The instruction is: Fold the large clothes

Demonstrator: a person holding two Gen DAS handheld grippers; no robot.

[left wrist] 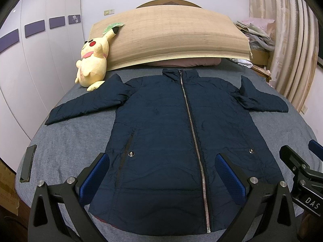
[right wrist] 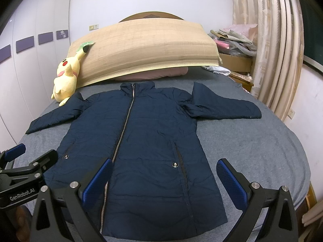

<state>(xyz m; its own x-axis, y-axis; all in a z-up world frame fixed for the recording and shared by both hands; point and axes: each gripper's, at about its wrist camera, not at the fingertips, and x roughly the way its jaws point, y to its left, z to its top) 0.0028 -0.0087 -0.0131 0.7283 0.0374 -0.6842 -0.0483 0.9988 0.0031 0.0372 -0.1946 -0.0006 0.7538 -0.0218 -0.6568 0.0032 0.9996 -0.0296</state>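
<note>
1. Lying flat, front up and zipped, across the grey bed sheet (left wrist: pixel 66 141): navy padded jacket (left wrist: pixel 161 125), collar toward the headboard, hem nearest the cameras, both sleeves flung outward.
2. Hovering above the hem, well spread and empty: left gripper (left wrist: pixel 161 178) and right gripper (right wrist: pixel 164 180), blue textured pads facing inward, no cloth between them.
3. Likely to slip: smooth, slightly crinkled shell fabric, probably slick against the pads if pinched in one thin layer.
4. Likely to spring back: puffy quilted filling, so a fold may reopen unless pressed down.
5. Already doubled near the shoulder: the sleeve (left wrist: pixel 260 98) on the picture's right; could bunch further and leave a lumpy fold.
6. Stiff line down the middle: metal zipper (left wrist: pixel 191 125), apt to resist creasing or skew a lengthwise fold.
7. Close to the other sleeve's shoulder: yellow plush toy (left wrist: pixel 92 60), leaning on a woven straw mat (left wrist: pixel 177 38); could be snagged by a swept sleeve.
8. Resting near the bed's edge: dark flat phone-like object (left wrist: pixel 28 163), at risk if the sheet drags.
</note>
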